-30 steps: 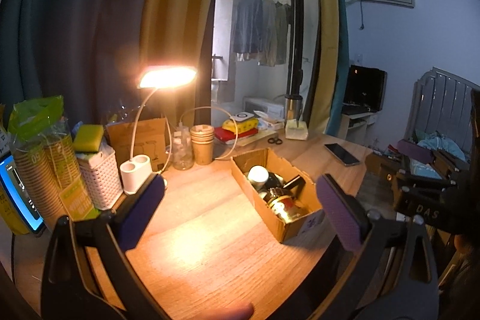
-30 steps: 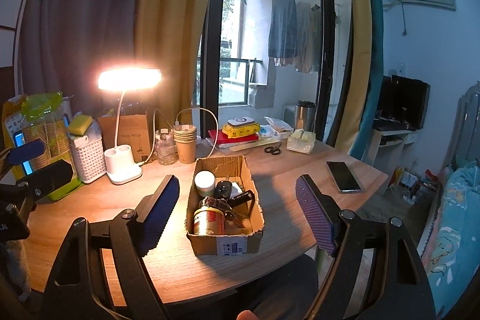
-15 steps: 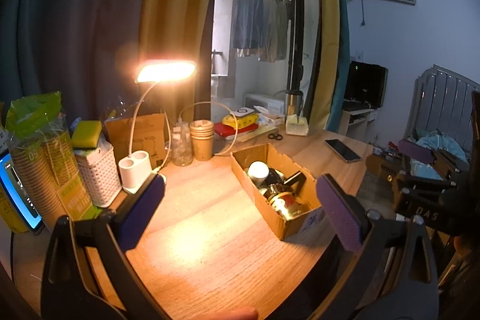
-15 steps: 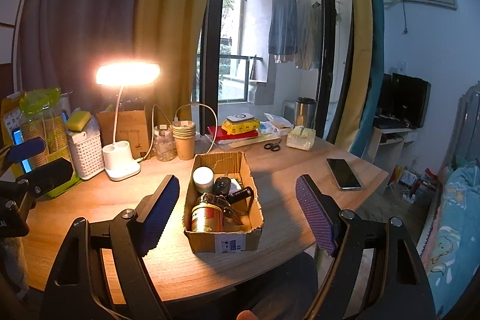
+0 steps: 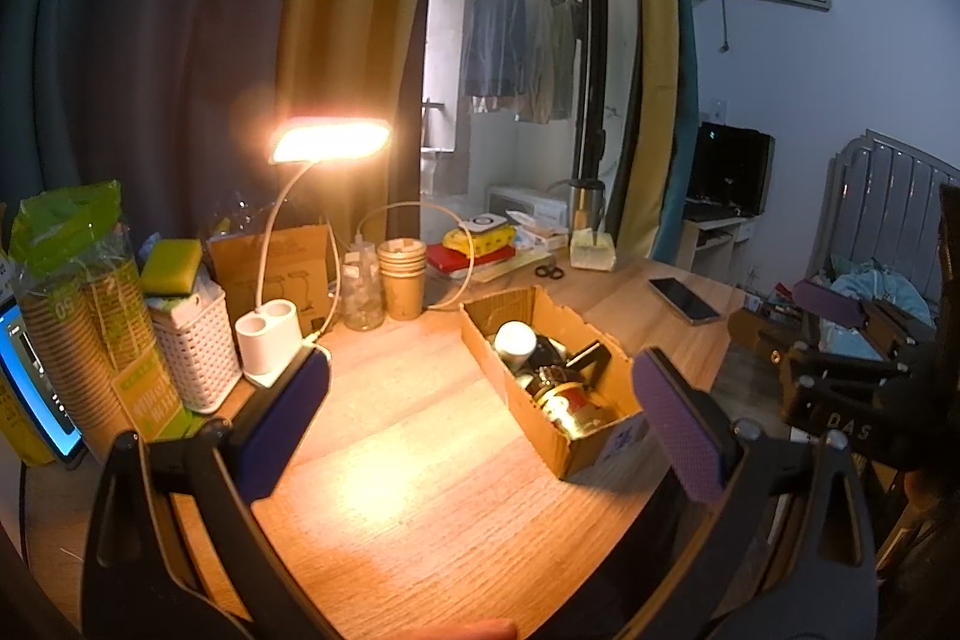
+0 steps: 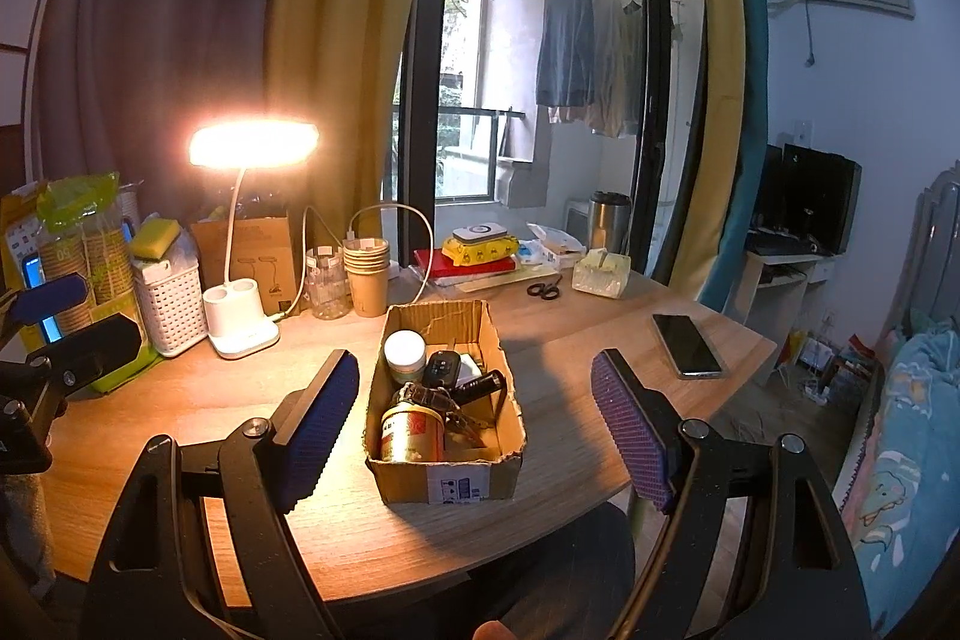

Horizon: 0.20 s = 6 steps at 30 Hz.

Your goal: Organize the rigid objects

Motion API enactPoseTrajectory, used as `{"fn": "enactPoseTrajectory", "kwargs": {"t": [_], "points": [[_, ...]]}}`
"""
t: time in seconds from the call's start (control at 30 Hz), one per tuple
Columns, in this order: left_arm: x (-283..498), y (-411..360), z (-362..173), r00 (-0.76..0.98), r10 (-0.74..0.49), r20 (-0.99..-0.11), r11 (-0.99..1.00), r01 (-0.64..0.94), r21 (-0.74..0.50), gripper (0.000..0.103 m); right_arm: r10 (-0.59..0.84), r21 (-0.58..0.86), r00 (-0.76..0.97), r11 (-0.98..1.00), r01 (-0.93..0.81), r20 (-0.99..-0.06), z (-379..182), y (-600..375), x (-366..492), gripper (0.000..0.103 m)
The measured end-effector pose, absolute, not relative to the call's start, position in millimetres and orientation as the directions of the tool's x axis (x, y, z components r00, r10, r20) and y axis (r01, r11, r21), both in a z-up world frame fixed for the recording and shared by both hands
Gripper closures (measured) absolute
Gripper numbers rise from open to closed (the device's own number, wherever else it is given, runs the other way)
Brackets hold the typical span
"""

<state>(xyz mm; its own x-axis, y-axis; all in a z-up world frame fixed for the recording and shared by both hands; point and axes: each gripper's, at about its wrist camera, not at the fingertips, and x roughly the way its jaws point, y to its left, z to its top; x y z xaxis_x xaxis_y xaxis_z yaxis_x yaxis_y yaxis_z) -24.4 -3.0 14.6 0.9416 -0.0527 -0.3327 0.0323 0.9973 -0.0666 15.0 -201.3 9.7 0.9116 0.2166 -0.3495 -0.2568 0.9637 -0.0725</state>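
Cardboard box (image 6: 444,412) items crowd together, so the wide, empty right tool (image 6: 477,427) should descend squarely over the tin (image 6: 413,433).

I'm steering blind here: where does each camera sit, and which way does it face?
Left wrist: on the left gripper, facing the desk and lamp; own open jaws, right gripper at the right edge.
Right wrist: on the right gripper, facing the box; own open jaws, left gripper at the left edge.
Shared: box, lamp, phone.
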Motion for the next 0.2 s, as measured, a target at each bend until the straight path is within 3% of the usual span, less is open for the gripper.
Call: {"fn": "enactPoseTrajectory", "kwargs": {"t": [0.2], "points": [[-25.9,-4.1,12.6,0.942,-0.063,-0.329,0.997,0.044,-0.064,0.001,0.222,-0.071,0.91,0.962,-0.262,-0.349,9.0,-200.6,15.2,0.02]]}}
